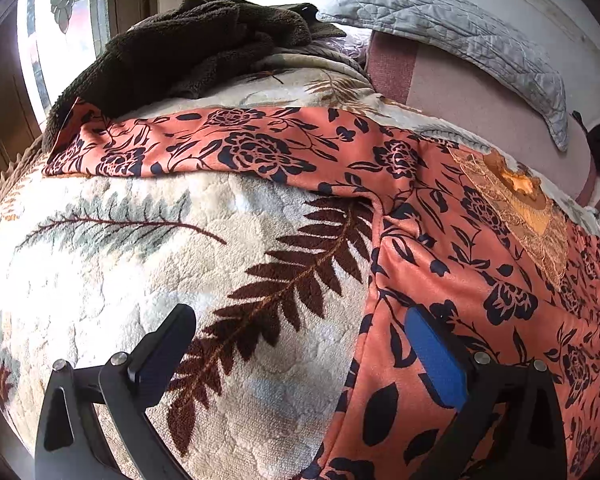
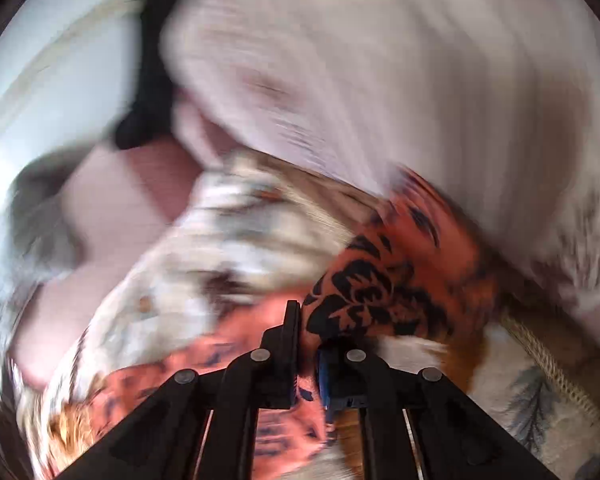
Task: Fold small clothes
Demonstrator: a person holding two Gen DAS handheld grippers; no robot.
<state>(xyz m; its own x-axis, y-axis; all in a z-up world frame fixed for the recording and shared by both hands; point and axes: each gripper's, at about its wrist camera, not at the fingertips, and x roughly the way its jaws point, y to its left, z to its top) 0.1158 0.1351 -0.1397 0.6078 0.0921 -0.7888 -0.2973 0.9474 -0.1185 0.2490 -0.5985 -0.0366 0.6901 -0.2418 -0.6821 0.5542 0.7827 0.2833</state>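
An orange garment with a black flower print (image 1: 440, 216) lies spread on a cream leaf-patterned blanket (image 1: 140, 280), one sleeve stretched out to the far left and gold lace at its neck. My left gripper (image 1: 300, 340) is open and empty, low over the blanket beside the garment's left edge; its blue-padded finger (image 1: 436, 360) is over the cloth. In the blurred right wrist view, my right gripper (image 2: 308, 340) is shut on a bunched fold of the orange garment (image 2: 380, 288) and holds it above the blanket.
A dark brown fleece (image 1: 204, 44) lies heaped at the far end of the blanket by a window (image 1: 60, 32). A grey quilted pillow (image 1: 460, 36) rests on a pink headboard (image 1: 480, 112). A white ribbed cloth (image 2: 380, 80) fills the upper right wrist view.
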